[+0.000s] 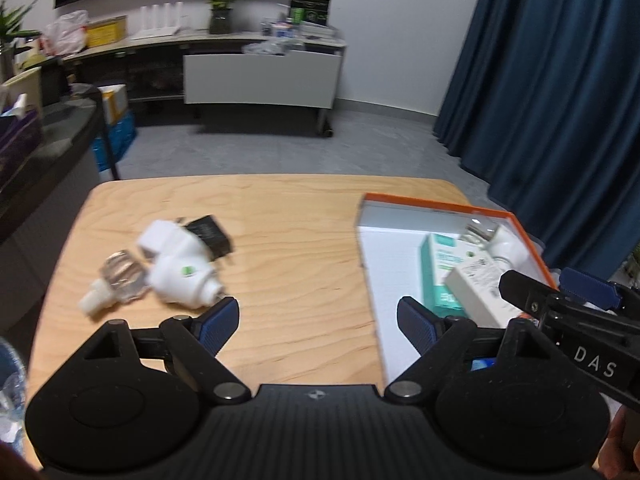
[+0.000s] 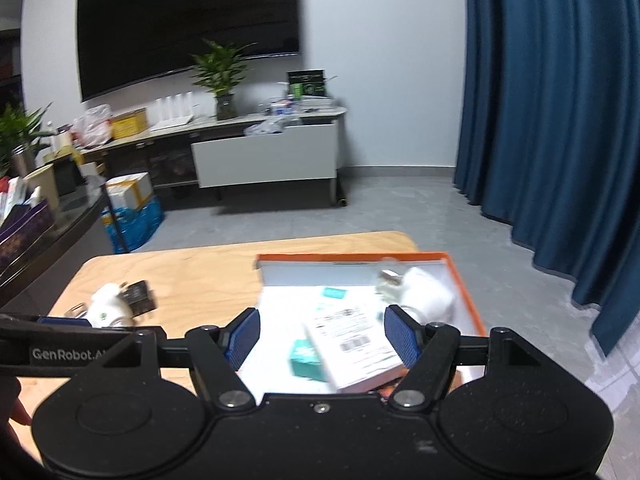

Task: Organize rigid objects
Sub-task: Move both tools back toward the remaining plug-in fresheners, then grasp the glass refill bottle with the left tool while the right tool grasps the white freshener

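Observation:
On the wooden table [image 1: 280, 208] at the left lies a loose pile: white plug adapters [image 1: 180, 268], a black adapter [image 1: 210, 234] and a clear piece [image 1: 122, 276]. My left gripper [image 1: 318, 320] hovers open just right of that pile, with nothing between its blue pads. To the right stands an orange-rimmed box [image 1: 440, 204] holding a teal carton [image 1: 436, 264], a white carton [image 1: 476, 284] and a white charger [image 1: 504, 248]. My right gripper [image 2: 323, 336] hangs open over the white carton [image 2: 352, 344], and its pads do not press on it. It also shows as the right gripper [image 1: 556, 286] at the box's near corner.
A blue curtain [image 2: 560, 120] hangs to the right of the table. Beyond the table's far edge are grey floor and a low cabinet [image 1: 260, 80] with a plant [image 1: 222, 0]. A dark counter [image 1: 44, 148] stands at the left, and a clear bottle [image 1: 8, 380] is at the near left.

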Action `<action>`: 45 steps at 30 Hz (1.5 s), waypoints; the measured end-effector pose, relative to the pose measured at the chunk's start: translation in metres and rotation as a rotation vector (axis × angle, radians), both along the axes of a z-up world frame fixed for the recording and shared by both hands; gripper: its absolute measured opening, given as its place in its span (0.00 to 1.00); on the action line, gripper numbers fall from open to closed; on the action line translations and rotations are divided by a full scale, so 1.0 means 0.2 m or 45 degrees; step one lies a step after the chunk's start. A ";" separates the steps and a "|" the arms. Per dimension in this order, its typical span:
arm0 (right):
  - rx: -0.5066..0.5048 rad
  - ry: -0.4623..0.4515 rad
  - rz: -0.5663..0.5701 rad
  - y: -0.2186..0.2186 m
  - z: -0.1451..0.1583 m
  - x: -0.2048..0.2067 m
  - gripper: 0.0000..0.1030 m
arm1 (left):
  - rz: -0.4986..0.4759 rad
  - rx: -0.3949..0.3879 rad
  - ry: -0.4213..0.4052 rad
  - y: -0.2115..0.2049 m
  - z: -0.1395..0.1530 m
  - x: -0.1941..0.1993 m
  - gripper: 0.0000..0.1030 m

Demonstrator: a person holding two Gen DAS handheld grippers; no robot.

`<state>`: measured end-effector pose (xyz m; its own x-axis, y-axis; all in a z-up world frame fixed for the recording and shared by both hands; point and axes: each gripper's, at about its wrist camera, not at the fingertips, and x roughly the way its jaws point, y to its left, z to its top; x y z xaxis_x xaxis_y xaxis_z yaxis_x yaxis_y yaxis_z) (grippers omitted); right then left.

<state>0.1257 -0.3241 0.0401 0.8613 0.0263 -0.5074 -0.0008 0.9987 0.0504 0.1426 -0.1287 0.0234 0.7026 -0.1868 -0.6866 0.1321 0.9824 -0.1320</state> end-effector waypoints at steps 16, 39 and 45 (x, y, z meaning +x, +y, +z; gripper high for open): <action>-0.020 0.031 0.175 0.35 -0.04 0.00 0.79 | 0.137 0.005 0.008 0.33 -0.02 -0.11 0.86; -0.051 0.093 0.280 0.55 -0.14 0.06 0.79 | 0.151 0.076 0.037 0.68 -0.19 0.04 0.93; -0.057 0.109 0.273 0.56 -0.16 0.10 0.79 | 0.063 0.148 0.024 0.72 -0.28 0.20 0.94</action>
